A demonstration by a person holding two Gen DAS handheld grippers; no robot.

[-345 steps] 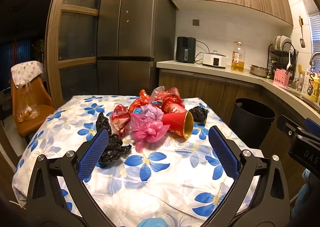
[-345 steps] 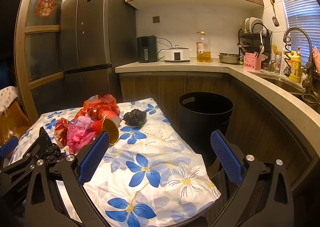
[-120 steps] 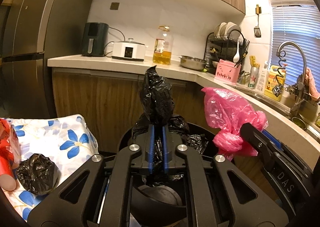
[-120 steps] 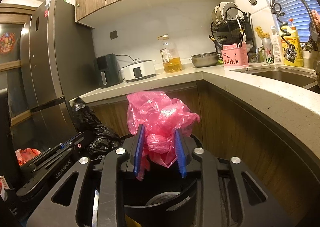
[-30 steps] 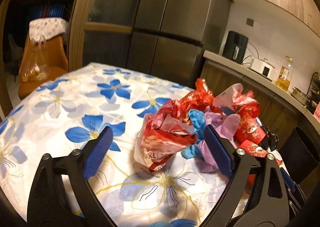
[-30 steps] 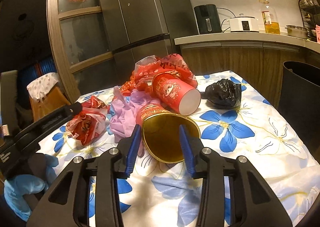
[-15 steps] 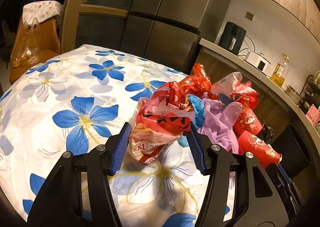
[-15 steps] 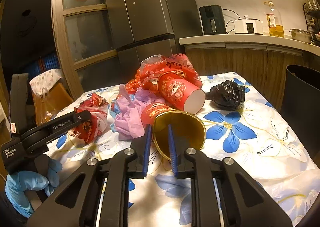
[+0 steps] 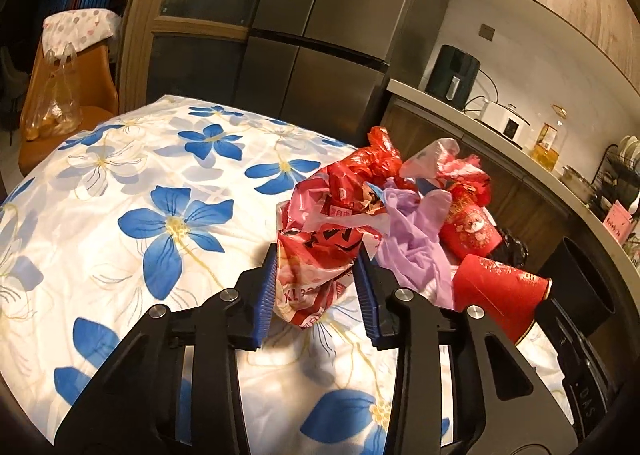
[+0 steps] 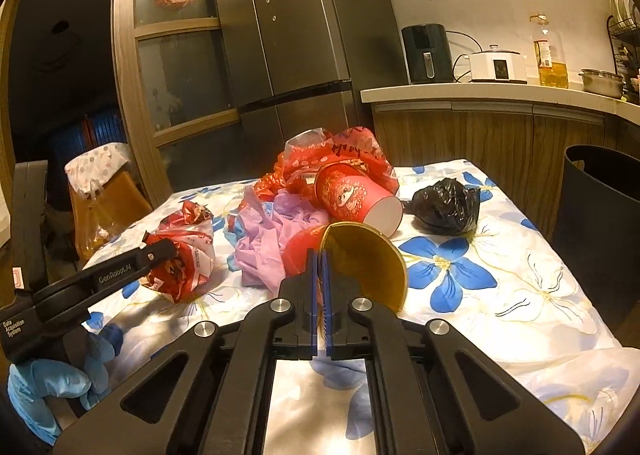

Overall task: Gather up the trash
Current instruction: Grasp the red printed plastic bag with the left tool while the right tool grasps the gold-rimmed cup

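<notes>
Red crumpled wrapper (image 9: 320, 255) lies on the bench (image 9: 132, 191), left of the trash pile. My left gripper (image 9: 316, 287) has just been closing and pinches it. Right gripper (image 10: 320, 295), clamped tight on the gold-lined cup (image 10: 360, 259) rim. Grasp step; next, lift both toward the black bin (image 10: 600, 191), right of the pile.

Left wrist view: close, angled down, trash pile at 1 o'clock. Right wrist view: close, lower. Both share the blue-flowered white tablecloth (image 9: 120, 183) (image 10: 500, 275).

Warm dim light, glare overhead, sharp focus, dark fisheye-warped corners.
</notes>
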